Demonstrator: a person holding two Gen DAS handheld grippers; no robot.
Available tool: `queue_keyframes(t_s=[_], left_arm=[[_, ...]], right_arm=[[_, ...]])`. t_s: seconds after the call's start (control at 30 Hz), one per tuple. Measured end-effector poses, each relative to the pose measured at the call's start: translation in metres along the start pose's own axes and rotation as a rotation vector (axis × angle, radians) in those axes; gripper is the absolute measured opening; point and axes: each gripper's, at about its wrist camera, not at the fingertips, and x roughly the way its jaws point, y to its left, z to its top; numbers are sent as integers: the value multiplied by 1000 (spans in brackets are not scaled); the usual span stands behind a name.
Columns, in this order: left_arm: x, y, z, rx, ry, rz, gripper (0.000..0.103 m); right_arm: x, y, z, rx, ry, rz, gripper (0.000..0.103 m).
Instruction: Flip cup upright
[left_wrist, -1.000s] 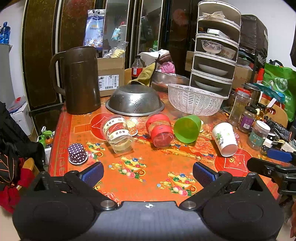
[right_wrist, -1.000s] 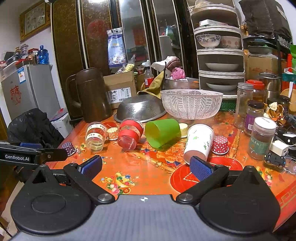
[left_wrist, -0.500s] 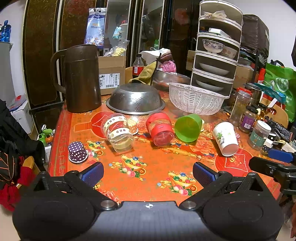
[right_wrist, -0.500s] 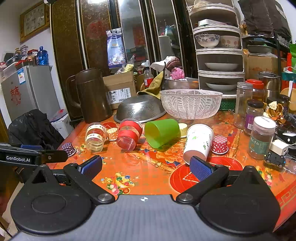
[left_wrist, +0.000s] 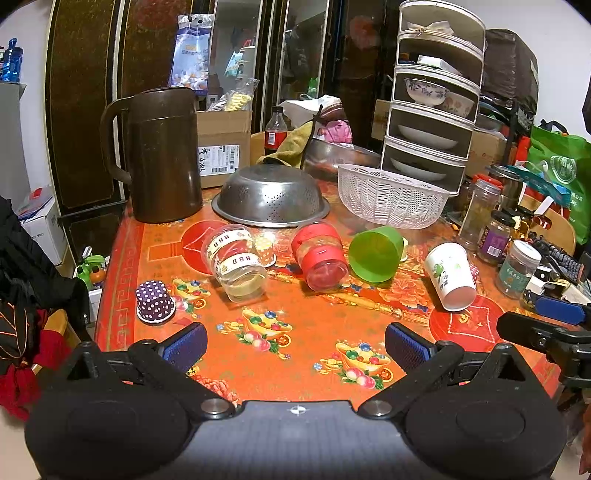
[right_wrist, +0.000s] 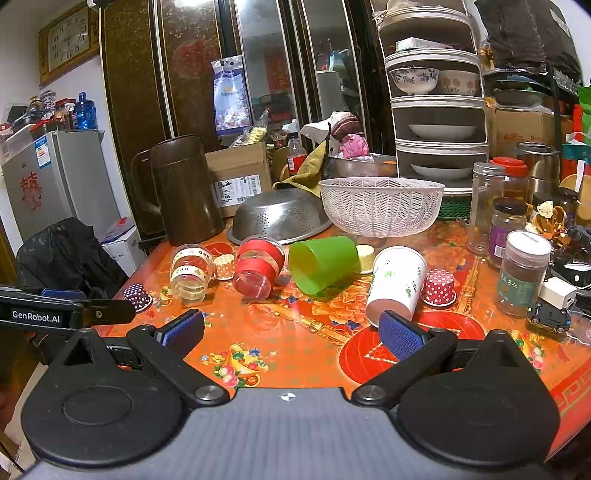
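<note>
Left gripper (left_wrist: 295, 341) and right gripper (right_wrist: 291, 330): fingers spread wide, nothing between them, above near table (left_wrist: 295, 369) edge. Beyond, 4 cups on their sides in a row: clear HBD cup (left_wrist: 236, 264), red-banded cup (left_wrist: 320, 256), green cup (left_wrist: 375, 253), white paper cup (right_wrist: 399, 282) nearest right gripper. Colander (left_wrist: 271, 201) farther back.

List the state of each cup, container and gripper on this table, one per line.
left gripper: open, empty
right gripper: open, empty
green cup: on its side
white paper cup: on its side
red-banded clear cup: on its side
HBD clear cup: on its side
steel colander: upside down
white basket: upright
brown pitcher: upright, lid on
</note>
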Motion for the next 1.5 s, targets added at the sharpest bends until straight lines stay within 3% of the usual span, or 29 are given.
queue_keyframes(t_s=[1.03, 1.27, 1.37, 1.5], left_arm=[[5, 1, -2, -10, 13, 5, 103], [14, 12, 12, -61, 20, 30, 103], [37, 26, 33, -107, 76, 37, 103], [95, 45, 65, -155, 201, 81, 103]], right_arm=[[2, -4, 0, 15, 6, 5, 102], [2, -10, -2, 23, 9, 12, 102], [1, -16, -3, 33, 6, 18, 102], [-1, -26, -5, 61, 2, 36, 102]])
